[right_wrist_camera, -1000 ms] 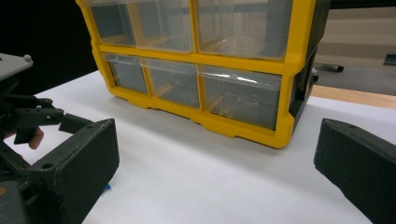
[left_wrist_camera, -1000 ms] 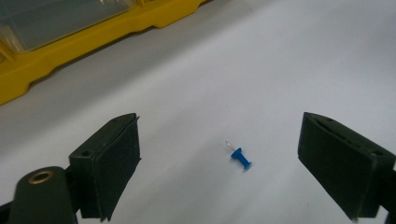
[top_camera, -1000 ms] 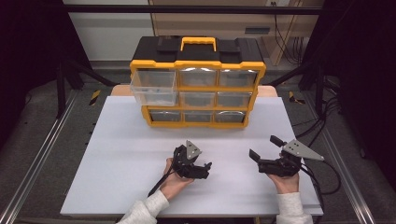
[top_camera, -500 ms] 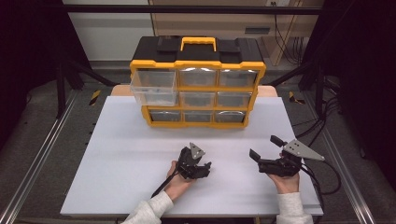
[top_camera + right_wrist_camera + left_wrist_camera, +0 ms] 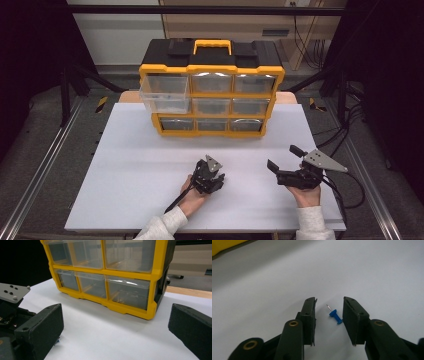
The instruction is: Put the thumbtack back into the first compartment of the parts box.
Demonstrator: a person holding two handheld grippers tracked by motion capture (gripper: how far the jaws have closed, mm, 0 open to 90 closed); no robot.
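Note:
A small blue pushpin (image 5: 335, 316) lies on the white table (image 5: 374, 272), its needle pointing away from me. My left gripper (image 5: 329, 300) points down at it with one jaw on each side. The jaws have just been closing, and a gap still shows beside the pin, so the pads do not press on it. From above, the left gripper (image 5: 207, 175) sits near the table's front middle. My right gripper (image 5: 283, 157) rests to its right, open wide with nothing between its jaws (image 5: 115, 315).
A yellow and black drawer organizer (image 5: 211, 95) stands at the back of the white table (image 5: 125, 165), its top-left clear drawer (image 5: 165, 92) pulled out. It also looms in front of the right gripper (image 5: 107, 277). Cables trail off the right table edge.
The left gripper's jaws have narrowed and the hand has shifted only slightly. The right gripper has stayed where it was.

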